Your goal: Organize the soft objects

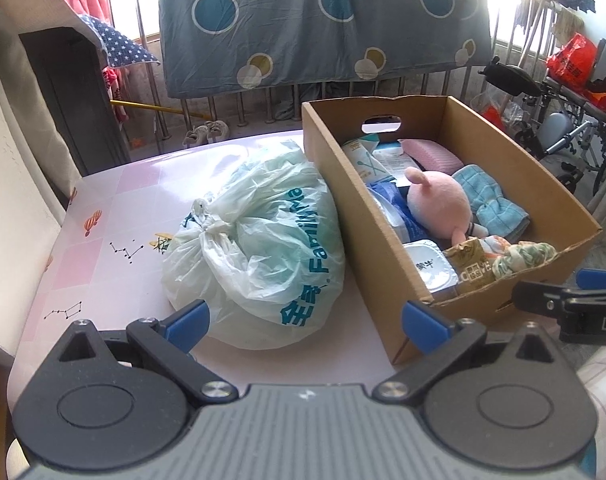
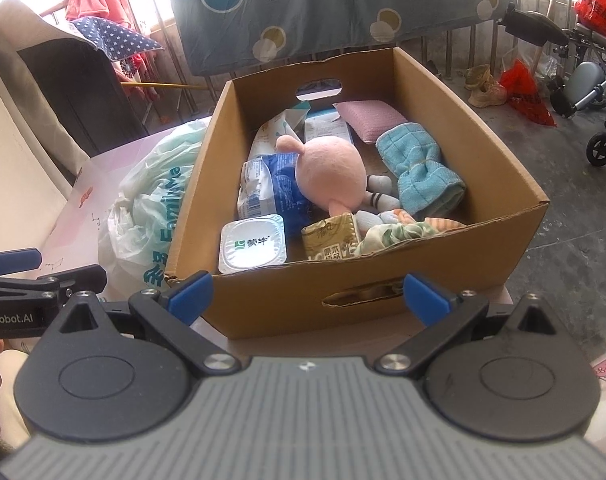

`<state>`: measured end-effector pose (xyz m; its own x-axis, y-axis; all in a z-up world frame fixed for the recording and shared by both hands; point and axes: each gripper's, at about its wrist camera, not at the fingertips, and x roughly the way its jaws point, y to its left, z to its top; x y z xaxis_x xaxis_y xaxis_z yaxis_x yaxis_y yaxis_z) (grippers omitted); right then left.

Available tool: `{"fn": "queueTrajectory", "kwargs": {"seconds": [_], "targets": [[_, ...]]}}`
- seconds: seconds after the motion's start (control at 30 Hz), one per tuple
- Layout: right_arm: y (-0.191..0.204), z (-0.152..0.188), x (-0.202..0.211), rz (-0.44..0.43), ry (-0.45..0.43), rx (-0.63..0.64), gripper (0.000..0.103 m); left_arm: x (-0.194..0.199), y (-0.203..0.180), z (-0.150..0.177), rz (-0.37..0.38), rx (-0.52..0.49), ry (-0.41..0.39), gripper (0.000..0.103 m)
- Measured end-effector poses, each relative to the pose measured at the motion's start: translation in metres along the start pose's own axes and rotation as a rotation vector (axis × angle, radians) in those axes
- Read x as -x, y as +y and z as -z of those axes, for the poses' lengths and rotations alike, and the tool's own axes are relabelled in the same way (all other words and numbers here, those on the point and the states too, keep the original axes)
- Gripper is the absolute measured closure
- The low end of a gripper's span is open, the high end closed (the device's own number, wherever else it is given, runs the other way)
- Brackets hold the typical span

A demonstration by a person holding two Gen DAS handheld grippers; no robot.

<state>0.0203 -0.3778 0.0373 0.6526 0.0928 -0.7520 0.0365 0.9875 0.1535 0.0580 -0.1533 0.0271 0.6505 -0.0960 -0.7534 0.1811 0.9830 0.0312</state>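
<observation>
While one box (image 2: 383,280), one plush (image 2: 331,172).

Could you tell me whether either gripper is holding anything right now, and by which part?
Nothing is held. The left gripper and right gripper are both open and empty, short of the cardboard box.

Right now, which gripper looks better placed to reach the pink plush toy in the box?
Probably the right gripper: it faces the cardboard box head-on, with the plush toy straight ahead. The left gripper points at the plastic bag.
</observation>
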Motion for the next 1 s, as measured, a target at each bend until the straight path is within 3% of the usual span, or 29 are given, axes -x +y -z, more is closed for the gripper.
{"fn": "queueTrajectory", "kwargs": {"seconds": [1.0], "targets": [[0.006, -0.005, -0.001, -0.003, -0.003, 0.012, 0.001, -0.002, 0.011, -0.001, -0.008, 0.038, 0.004, 0.000]]}}
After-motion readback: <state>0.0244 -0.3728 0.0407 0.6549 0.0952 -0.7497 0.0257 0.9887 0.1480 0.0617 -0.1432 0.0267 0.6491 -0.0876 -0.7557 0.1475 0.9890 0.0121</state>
